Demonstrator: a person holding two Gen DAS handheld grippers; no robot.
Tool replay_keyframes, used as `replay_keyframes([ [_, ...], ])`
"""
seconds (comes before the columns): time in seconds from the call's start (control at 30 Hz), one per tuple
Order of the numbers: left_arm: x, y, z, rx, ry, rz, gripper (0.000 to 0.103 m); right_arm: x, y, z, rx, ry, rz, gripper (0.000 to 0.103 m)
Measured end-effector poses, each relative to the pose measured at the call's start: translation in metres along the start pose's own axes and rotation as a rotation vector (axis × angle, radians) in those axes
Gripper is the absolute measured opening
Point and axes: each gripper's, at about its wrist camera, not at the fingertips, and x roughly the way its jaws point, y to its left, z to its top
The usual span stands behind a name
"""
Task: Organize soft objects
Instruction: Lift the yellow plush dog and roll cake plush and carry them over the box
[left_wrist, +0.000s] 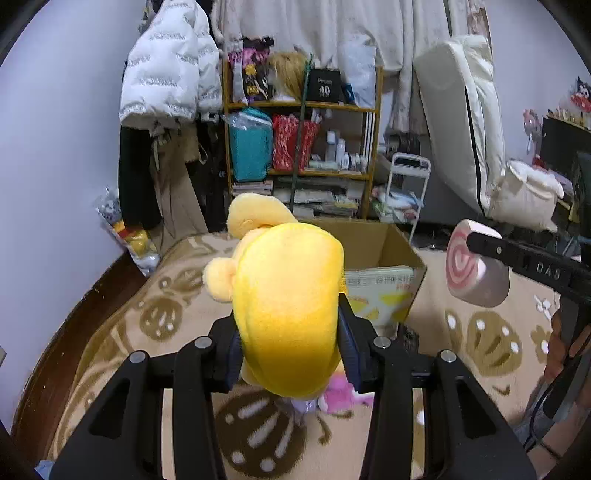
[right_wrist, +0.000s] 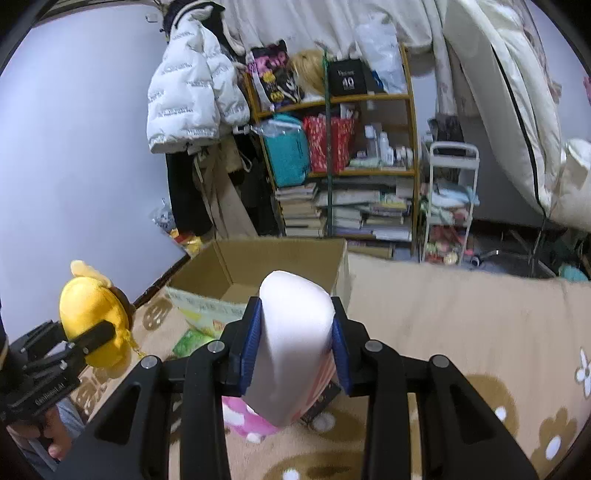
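Observation:
My left gripper (left_wrist: 288, 350) is shut on a yellow plush toy (left_wrist: 284, 295) and holds it above the bed, in front of an open cardboard box (left_wrist: 384, 251). My right gripper (right_wrist: 293, 347) is shut on a white cylinder plush with a pink swirl end (right_wrist: 291, 343), also held above the bed near the box (right_wrist: 258, 266). The left wrist view shows that swirl plush (left_wrist: 472, 269) at the right, and the right wrist view shows the yellow plush (right_wrist: 92, 314) at the left. A pink plush (right_wrist: 243, 417) lies on the blanket below both grippers.
The beige blanket with brown flower prints (right_wrist: 461, 332) covers the bed. A packed wooden shelf (left_wrist: 303, 147) and a white puffer jacket (left_wrist: 166, 74) stand behind the box. A white trolley (right_wrist: 450, 206) and a folded mattress (left_wrist: 461, 129) are at the right. A green packet (right_wrist: 192, 341) lies beside the box.

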Motion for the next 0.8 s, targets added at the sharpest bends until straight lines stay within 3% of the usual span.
replay_keyframes([
  [0.43,-0.003,0.012,0.057,0.016,-0.163,0.064,0.043,-0.009,0.023,0.039,-0.112,-0.193,-0.077,0.037],
  [0.8,0.014,0.01,0.088,0.03,-0.232,0.055,0.043,0.013,0.039,0.073,-0.156,-0.235,-0.046,0.037],
])
